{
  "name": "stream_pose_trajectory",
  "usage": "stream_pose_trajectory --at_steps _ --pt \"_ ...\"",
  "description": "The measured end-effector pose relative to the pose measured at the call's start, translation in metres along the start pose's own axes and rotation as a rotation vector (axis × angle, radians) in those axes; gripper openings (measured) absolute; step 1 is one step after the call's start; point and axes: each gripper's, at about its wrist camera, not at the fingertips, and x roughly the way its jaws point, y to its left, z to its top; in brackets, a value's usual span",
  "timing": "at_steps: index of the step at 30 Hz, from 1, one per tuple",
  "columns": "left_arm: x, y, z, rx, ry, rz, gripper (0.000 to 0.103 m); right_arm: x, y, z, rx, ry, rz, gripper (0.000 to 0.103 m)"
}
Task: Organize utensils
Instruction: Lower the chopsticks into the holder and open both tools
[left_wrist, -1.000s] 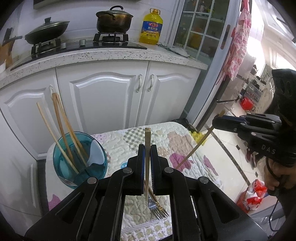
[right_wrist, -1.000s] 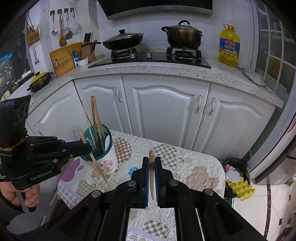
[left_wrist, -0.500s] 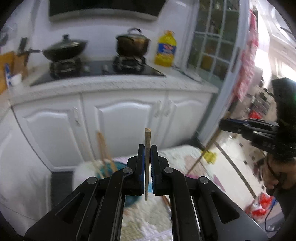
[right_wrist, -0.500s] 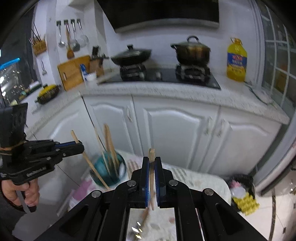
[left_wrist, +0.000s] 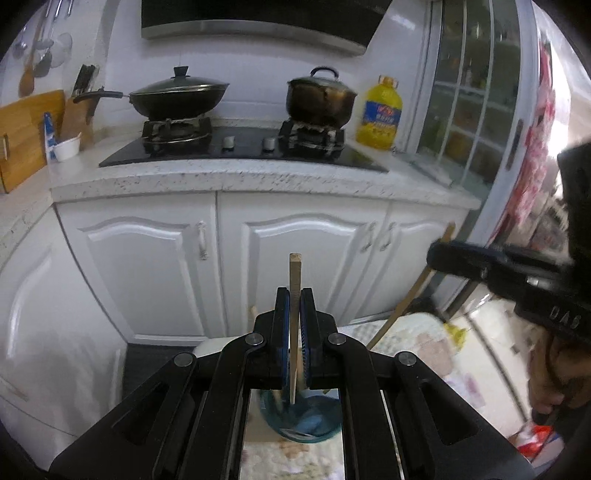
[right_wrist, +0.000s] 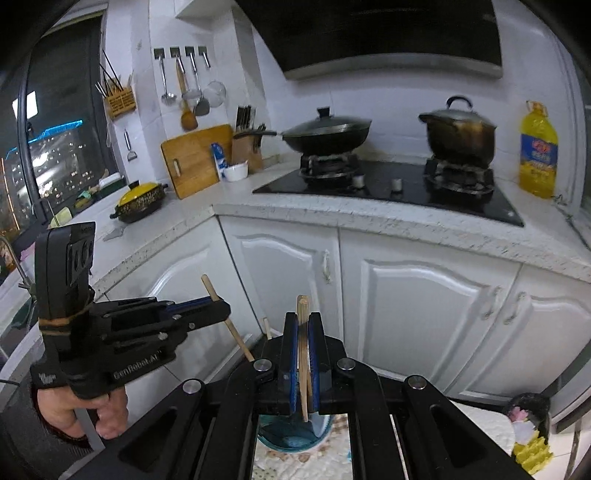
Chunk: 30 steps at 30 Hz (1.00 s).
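Left wrist view first: the left gripper (left_wrist: 294, 306) has its jaws clamped on a chopstick (left_wrist: 294, 280), which stands nearly upright between the blue pads. Its blunt top pokes out above the fingertips, and its lower end hangs below them, over the mouth of the blue cup (left_wrist: 301, 421). The cup sits on the quilted table (left_wrist: 413, 343), close under the gripper, with other sticks already in it.

At the right edge of that view the right gripper (left_wrist: 434, 254) reaches in, held by a hand (left_wrist: 550, 384), and a second chopstick (left_wrist: 406, 302) slants down from its tips toward the table.

From the right wrist, the right gripper (right_wrist: 303, 332) is likewise closed tight on its chopstick (right_wrist: 303, 314), top end sticking up past the fingertips, lower end dangling just above the cup (right_wrist: 291, 432). To the left, the left gripper (right_wrist: 221, 308) pinches its own chopstick (right_wrist: 236, 336), which tilts down to the right toward the cup. A hand (right_wrist: 85, 410) grips that tool's handle.

Behind stand white cabinets (right_wrist: 417, 306), a counter, a stove with a wok (right_wrist: 325, 134) and a pot (right_wrist: 458, 136).
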Motion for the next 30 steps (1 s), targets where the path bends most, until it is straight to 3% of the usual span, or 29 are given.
stream_pose_trajectory --at_steps 9,16,20,22,23,24,30 --pt "0.049 0.006 -0.027 -0.026 0.074 0.002 0.004 0.067 -0.007 -0.014 0.002 0.084 -0.025 0.005" --pt "0.069 0.01 -0.044 -0.055 0.144 0.012 0.008 0.109 -0.016 -0.038 -0.005 0.227 -0.027 0.005" --pt "0.064 0.015 -0.052 -0.077 0.149 0.022 0.044 0.115 -0.015 -0.052 -0.008 0.257 0.008 0.005" --pt "0.058 0.018 -0.054 -0.093 0.138 0.008 0.046 0.114 -0.018 -0.054 0.014 0.261 0.018 0.018" --pt "0.056 0.02 -0.055 -0.101 0.139 0.006 0.046 0.113 -0.019 -0.054 0.022 0.261 0.015 0.041" --pt "0.054 0.021 -0.055 -0.106 0.14 0.008 0.047 0.11 -0.019 -0.054 0.029 0.254 0.009 0.055" --pt "0.03 0.024 -0.068 -0.165 0.116 0.021 0.047 0.074 -0.03 -0.056 0.07 0.195 0.012 0.057"
